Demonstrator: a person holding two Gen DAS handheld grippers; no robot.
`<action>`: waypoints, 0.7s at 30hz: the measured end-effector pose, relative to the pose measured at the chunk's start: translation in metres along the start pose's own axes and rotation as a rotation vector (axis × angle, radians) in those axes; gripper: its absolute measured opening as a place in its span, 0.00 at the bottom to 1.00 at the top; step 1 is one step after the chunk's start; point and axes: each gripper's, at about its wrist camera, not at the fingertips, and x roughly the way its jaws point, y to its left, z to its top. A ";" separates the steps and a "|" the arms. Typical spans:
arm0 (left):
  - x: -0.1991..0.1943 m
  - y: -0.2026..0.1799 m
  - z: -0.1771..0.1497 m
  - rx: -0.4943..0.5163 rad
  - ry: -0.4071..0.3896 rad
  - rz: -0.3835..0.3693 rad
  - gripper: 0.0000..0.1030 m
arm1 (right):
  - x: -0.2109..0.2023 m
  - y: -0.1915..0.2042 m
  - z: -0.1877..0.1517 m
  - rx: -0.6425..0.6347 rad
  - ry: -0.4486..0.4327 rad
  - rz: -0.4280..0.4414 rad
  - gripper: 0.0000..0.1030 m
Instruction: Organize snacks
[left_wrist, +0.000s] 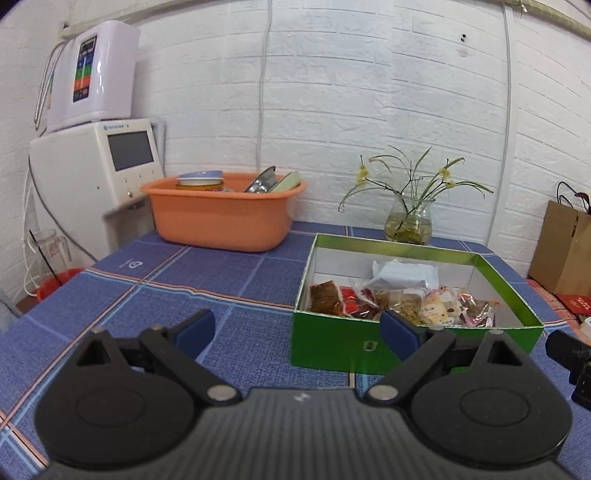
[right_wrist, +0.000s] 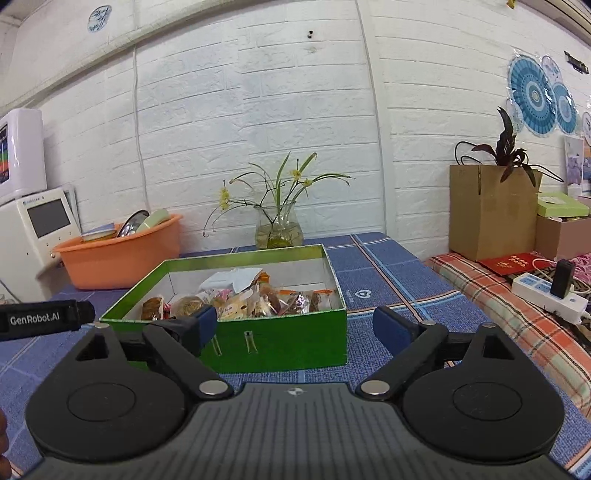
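The green box (left_wrist: 406, 343) hides the lower parts of the wrapped snacks (left_wrist: 402, 299) behind its front wall, and their labels are too small to read. Left of the box, the orange basin (left_wrist: 221, 218) conceals most of its dishes.

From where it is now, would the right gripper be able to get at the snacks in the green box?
Probably yes. The right gripper is open and empty, facing the green box, which has no lid. The snacks lie uncovered; only the near wall stands between, so it would go in from above.
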 end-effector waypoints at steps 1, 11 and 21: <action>-0.002 -0.002 -0.002 0.020 -0.020 0.015 0.90 | 0.001 0.002 -0.003 -0.014 0.007 -0.004 1.00; 0.011 -0.002 -0.019 0.033 0.066 0.059 0.90 | 0.008 -0.008 -0.032 0.033 0.118 -0.089 1.00; 0.010 0.001 -0.025 0.040 0.097 -0.031 0.90 | 0.000 -0.005 -0.038 0.038 0.123 -0.088 1.00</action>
